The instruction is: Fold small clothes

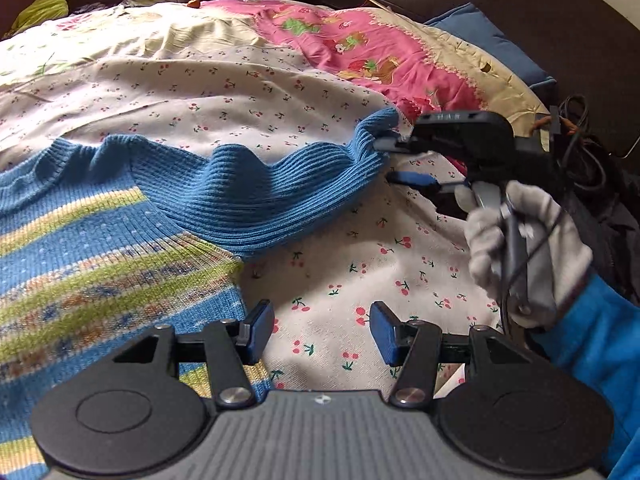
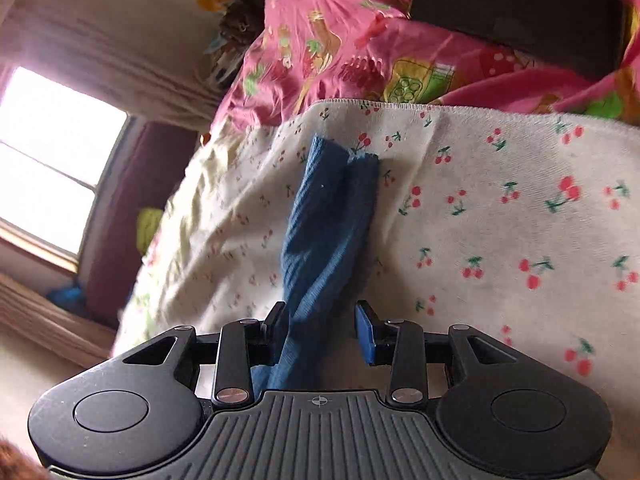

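Note:
A small knit sweater point(image 1: 100, 248), blue with green, cream and orange stripes, lies on a cherry-print sheet point(image 1: 360, 280). Its plain blue ribbed sleeve point(image 1: 280, 184) stretches to the right. My left gripper point(image 1: 320, 330) is open and empty, low over the sheet beside the sweater's right edge. My right gripper point(image 1: 386, 162), held by a gloved hand point(image 1: 520, 248), sits at the sleeve's cuff. In the right wrist view the sleeve point(image 2: 328, 220) runs between the open fingers of the right gripper point(image 2: 320, 330), against the left pad, with a gap to the right pad.
A pink cartoon-print blanket point(image 1: 360, 48) lies beyond the sheet. A blue cushion point(image 1: 488, 36) and dark cables point(image 1: 580, 152) sit at the right. A window point(image 2: 52, 160) shows far left in the right wrist view. A yellow-green cloth point(image 1: 44, 10) lies at the far left.

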Demonstrator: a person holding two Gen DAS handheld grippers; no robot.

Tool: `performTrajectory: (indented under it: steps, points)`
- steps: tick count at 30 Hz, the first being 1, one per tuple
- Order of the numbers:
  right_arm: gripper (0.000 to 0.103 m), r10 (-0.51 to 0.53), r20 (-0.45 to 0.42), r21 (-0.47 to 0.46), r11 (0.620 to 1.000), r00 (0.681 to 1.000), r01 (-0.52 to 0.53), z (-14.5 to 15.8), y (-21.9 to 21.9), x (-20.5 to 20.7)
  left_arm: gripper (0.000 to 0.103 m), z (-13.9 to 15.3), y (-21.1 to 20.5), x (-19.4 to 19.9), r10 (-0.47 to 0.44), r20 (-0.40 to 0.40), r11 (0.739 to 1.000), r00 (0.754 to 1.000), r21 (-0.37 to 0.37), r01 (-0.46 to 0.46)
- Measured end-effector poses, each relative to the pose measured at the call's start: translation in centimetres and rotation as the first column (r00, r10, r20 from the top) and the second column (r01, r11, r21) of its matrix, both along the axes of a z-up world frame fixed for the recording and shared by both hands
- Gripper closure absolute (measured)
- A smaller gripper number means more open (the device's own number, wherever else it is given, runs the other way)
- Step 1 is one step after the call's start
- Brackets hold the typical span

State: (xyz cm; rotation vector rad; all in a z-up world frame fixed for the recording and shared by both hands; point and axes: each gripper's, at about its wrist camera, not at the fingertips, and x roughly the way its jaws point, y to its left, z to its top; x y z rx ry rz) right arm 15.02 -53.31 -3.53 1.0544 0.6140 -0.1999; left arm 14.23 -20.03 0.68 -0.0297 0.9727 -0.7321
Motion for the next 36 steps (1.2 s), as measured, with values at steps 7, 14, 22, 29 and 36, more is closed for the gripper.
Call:
performTrajectory:
  steps: [7,14,22,29,36]
  points:
    - [0.076,-0.065,0.01,0.052,0.997,0.998,0.064,-1.4,-0.4,2.2,0.041,-0.6,0.6,0.2,0.023,-0.024,1.0,0.999,-0.009,-0.024]
    - [0.094,-0.042,0.132,-0.028,0.999,0.99,0.046,3.3,1.7,1.6,0.041,0.6,3.6,-0.6,0.075,0.017,0.996,0.997,-0.059,-0.074]
    - [0.094,0.409,0.267,-0.307,0.895,0.873,-0.325,12.0,16.5,4.7,0.041,2.3,11.5,-2.3,0.201,0.06,0.976,0.978,-0.095,-0.195]
    - [0.094,0.88,-0.093,-0.599,0.325,0.466,-0.732,8.8,35.5,2.5,0.039,0.6,18.9,-3.9,0.344,0.045,0.935,0.938,-0.104,-0.338]
    - [0.089,0.855,-0.335,-0.543,0.169,0.396,-0.823,3.8,38.4,0.5,0.039,-2.8,22.0,-4.1,0.393,-0.047,0.91,0.918,-0.127,-0.396]
